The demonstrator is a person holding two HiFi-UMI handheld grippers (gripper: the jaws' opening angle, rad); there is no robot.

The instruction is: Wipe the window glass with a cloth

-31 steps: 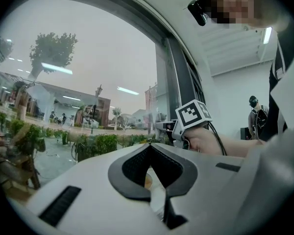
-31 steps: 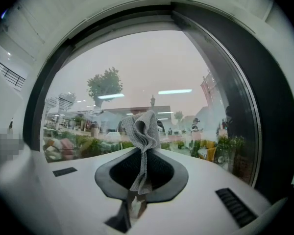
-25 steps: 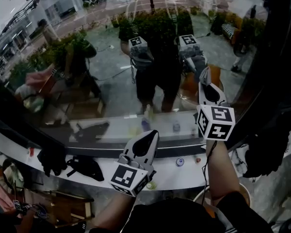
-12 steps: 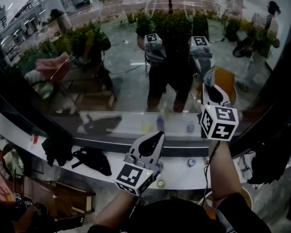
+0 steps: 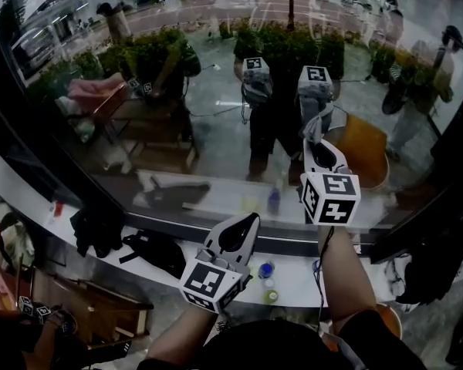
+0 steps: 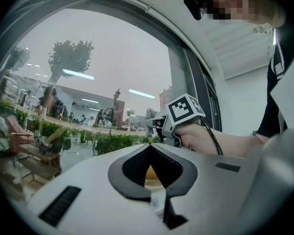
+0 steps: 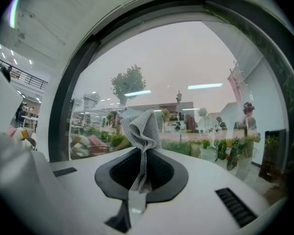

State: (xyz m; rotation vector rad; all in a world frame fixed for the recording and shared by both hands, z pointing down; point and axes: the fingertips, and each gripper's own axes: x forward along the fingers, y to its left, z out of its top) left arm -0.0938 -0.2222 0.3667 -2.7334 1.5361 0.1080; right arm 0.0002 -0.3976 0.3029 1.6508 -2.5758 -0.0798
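A large curved window glass (image 5: 216, 91) fills the head view and mirrors the person and both grippers. My right gripper (image 5: 314, 139) is raised close to the pane and is shut on a grey knitted cloth (image 7: 139, 131), which sticks up crumpled past the jaw tips; the cloth (image 5: 315, 126) also shows in the head view. My left gripper (image 5: 247, 220) hangs lower, near the sill, with its jaws closed together and nothing between them. In the left gripper view that gripper (image 6: 149, 151) points at the glass (image 6: 103, 82), with the right gripper's marker cube (image 6: 185, 110) beyond it.
A white sill (image 5: 293, 272) runs under the window, with two bottle caps (image 5: 266, 269) and dark bags (image 5: 158, 251) on it. The black window frame (image 5: 31, 145) runs down the left. A wooden rack (image 5: 85, 314) stands lower left.
The head view has swung left and down along the window. The right gripper with the cloth has drifted slightly left and lower in view. The left gripper keeps its place.
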